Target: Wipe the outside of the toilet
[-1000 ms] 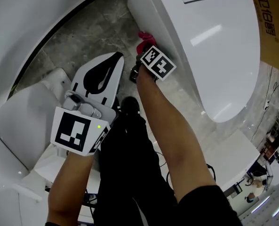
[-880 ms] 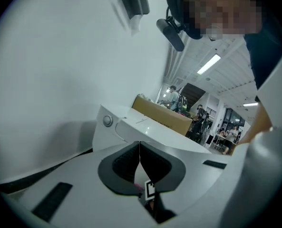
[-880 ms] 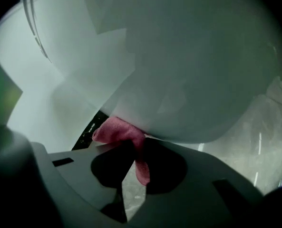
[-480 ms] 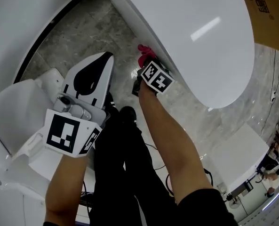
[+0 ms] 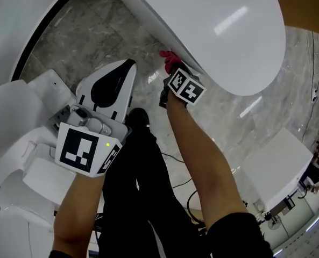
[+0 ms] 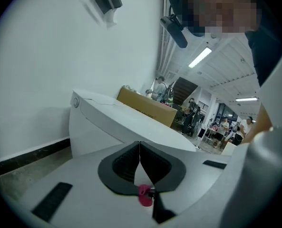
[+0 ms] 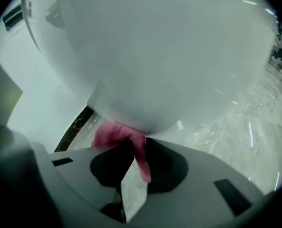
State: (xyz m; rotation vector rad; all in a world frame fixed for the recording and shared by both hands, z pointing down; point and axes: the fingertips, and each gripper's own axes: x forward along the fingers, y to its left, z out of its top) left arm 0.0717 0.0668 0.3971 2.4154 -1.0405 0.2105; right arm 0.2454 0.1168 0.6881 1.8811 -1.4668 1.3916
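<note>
The right gripper (image 7: 139, 143) has its jaws clamped on a pink cloth (image 7: 110, 132). One strip of the cloth runs down between the two dark pads, and the rest bunches out past the jaw tips. That bunch lies against the lower curve of the white toilet (image 7: 155, 56), where the bowl swells out over the grey marbled floor (image 7: 236, 122). In the head view the cloth shows as a small pink patch at the bowl's lower edge, just beyond the right gripper's marker cube. The person's bare right forearm reaches up to the gripper from the bottom of that view.

The left gripper (image 6: 140, 146) holds nothing: its jaws are together, with the dark pads meeting along a thin line. It is held well apart from the toilet, over the floor, with its jaws pointing towards the bowl. In its own view the toilet's side and closed lid lie beyond the jaws. A brown cardboard box (image 6: 145, 108) stands behind the toilet, a plain white wall (image 6: 60, 46) is at the left, and some people (image 6: 221, 125) stand far off under ceiling lights.

Near the floor's left edge in the head view stand other white fixtures (image 5: 19, 117), just beside the left gripper. The person's black trousers (image 5: 143, 187) and a dark shoe (image 5: 137, 117) show between the two arms.
</note>
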